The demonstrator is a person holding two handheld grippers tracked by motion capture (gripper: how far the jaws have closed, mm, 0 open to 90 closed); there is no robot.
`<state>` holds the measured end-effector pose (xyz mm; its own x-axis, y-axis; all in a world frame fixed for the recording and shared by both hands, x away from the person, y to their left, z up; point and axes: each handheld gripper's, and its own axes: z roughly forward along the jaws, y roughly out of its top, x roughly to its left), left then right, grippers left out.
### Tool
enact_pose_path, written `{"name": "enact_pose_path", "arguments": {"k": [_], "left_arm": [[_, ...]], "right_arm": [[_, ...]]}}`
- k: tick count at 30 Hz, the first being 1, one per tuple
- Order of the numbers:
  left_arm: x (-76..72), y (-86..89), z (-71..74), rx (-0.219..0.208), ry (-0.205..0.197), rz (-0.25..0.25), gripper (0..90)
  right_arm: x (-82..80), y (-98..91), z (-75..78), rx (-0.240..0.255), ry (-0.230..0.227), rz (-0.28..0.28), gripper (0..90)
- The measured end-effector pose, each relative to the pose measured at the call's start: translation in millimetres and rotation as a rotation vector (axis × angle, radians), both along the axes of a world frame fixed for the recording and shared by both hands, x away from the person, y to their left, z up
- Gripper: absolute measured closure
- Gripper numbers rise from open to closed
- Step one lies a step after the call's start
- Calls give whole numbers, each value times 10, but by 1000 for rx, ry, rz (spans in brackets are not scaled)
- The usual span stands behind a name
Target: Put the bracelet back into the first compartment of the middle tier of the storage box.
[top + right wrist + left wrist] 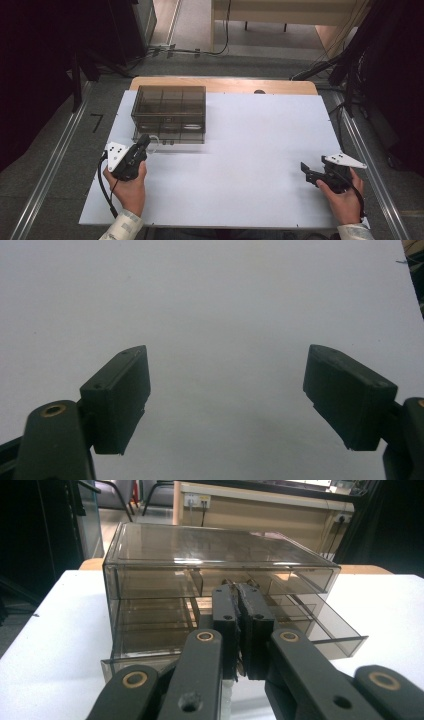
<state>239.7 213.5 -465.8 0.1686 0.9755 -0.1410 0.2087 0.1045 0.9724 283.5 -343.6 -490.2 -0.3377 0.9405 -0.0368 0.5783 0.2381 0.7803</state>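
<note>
A smoky see-through drawer box (170, 107) (215, 545) stands at the far left of the white table (250, 145). Its lower drawers (327, 630) are pulled out a little toward me. My left gripper (144, 141) (241, 605) is at the box's front, its jaws pressed together on the thin clear drawer handle (153, 142), of which only a sliver shows between the pads. My right gripper (306, 171) (227, 390) rests low over the bare table at the right, far from the box, with its jaws wide apart and nothing between them.
The table's wooden far edge (225, 84) lies behind the box. Cables (200, 50) run over the floor beyond it. Dark stands (360, 45) flank both sides, and metal rails (50, 170) run along the floor.
</note>
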Motion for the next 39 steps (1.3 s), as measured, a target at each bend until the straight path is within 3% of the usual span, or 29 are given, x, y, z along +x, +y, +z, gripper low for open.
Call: {"name": "enact_pose_path", "arguments": {"k": [6,39], "left_arm": [[25,16,4,16,-11,4,879],[132,92,58,-21,-49,31,879]], "right_arm": [[4,3,-6,-2,1,0,175],[20,11,-26,-10,13,4,175]]}}
